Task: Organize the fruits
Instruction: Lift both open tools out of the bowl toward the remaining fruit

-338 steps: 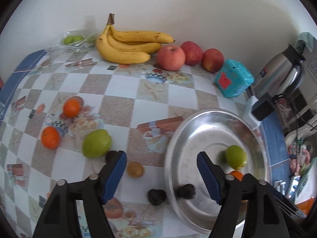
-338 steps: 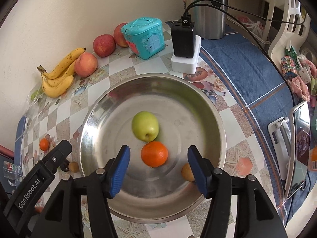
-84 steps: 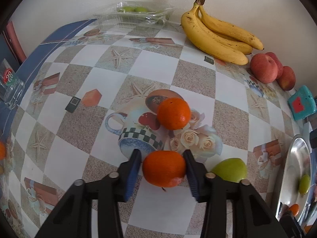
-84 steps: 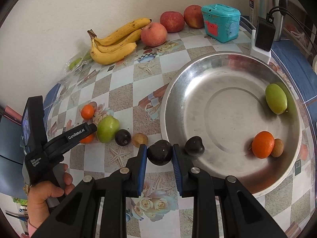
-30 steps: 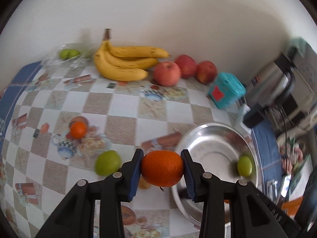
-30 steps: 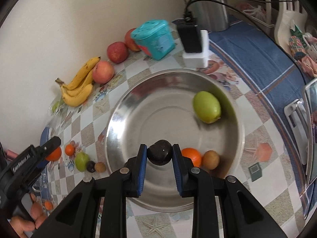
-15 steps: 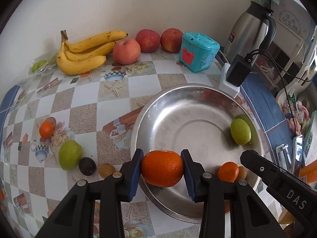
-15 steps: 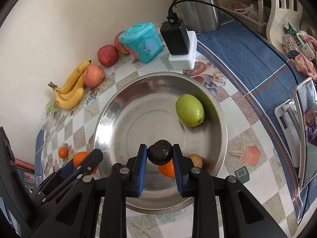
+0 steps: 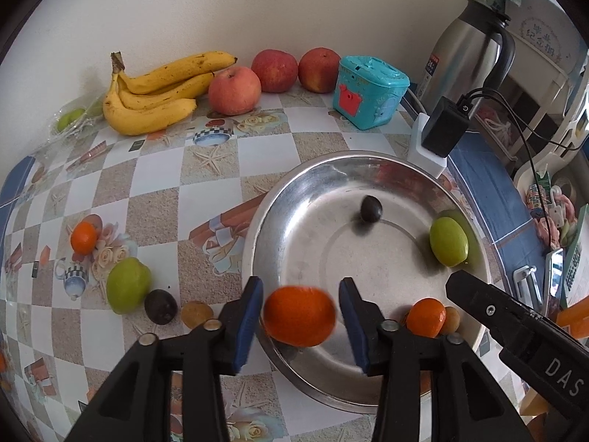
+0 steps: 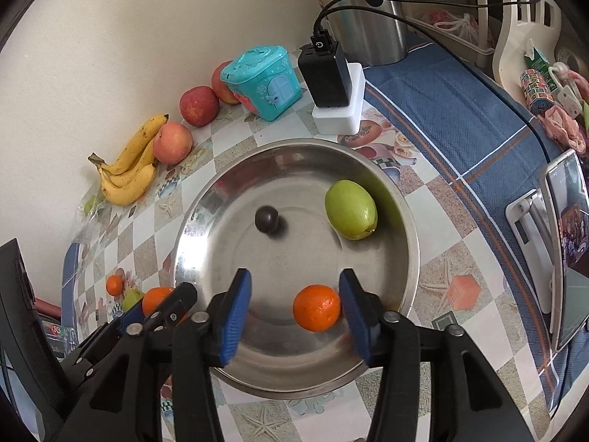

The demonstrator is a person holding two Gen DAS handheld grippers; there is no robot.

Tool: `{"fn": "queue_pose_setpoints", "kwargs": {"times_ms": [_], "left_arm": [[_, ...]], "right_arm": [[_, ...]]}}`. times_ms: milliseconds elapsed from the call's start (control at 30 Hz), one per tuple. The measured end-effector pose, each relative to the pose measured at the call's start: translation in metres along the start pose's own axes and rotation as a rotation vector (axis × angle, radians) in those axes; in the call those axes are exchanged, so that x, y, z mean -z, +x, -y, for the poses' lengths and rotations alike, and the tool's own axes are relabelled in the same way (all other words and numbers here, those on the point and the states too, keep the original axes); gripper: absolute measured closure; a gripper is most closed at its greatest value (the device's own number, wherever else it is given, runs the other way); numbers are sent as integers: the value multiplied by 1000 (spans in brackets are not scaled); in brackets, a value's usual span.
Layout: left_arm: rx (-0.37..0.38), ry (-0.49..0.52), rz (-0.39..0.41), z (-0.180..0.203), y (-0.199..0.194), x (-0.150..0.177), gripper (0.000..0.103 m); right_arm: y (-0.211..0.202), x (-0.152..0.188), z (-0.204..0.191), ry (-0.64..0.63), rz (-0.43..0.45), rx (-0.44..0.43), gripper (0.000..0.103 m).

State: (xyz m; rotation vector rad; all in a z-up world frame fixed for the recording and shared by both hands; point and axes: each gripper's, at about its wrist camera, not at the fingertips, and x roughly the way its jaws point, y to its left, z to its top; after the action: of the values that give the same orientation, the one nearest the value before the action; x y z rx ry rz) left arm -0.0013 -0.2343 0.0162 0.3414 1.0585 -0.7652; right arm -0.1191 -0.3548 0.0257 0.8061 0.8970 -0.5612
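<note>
Now an orange (image 9: 299, 315), blurred, sits between the opening jaws of the left hand-held gripper (image 9: 300, 316), clear of both pads, above the steel bowl (image 9: 279, 221). Beside it the right hand-held gripper (image 10: 294, 311) spreads empty. Around lies a checkered bench (image 9: 165, 191), bananas (image 9: 154, 92) against a cream wall (image 9: 221, 7).

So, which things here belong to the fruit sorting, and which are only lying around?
Part of the job:
- metal bowl
- orange between the opening left gripper pads
- dark fruit, green fruit, second orange in the bowl
- bananas, apples

Only lying around:
- teal box
- kettle
- charger
</note>
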Motion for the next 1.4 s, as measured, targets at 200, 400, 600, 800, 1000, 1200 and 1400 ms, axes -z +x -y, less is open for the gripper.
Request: {"fn": "queue_pose_setpoints", "kwargs": {"times_ms": [200,400,600,800,1000,1200,1400], "left_arm": [[-11,-26,8,-7,-3,-3,38],[-61,-96,-20,-27,2,-6,32],[-149,-262,-52,-67,2,-8,23],[-234,-396,-57,-106,-7,0,9],[-286,-565,-104,-147,-12,17,4],[-340,-711,-124,-180,-20,34,1],[-387,-794,-133,-202,-30,48,0]], "right_arm": [[2,0,0,-3,-4,34,39],[0,-1,0,-3,6,38,38],[2,0,-3,-15,-2,42,39],[3,3,-18,-59,-7,41,39],[4,11,-44,-144,-8,45,39],[4,24,-76,-242,-6,47,39],[5,39,-109,-353,-6,54,39]]}}
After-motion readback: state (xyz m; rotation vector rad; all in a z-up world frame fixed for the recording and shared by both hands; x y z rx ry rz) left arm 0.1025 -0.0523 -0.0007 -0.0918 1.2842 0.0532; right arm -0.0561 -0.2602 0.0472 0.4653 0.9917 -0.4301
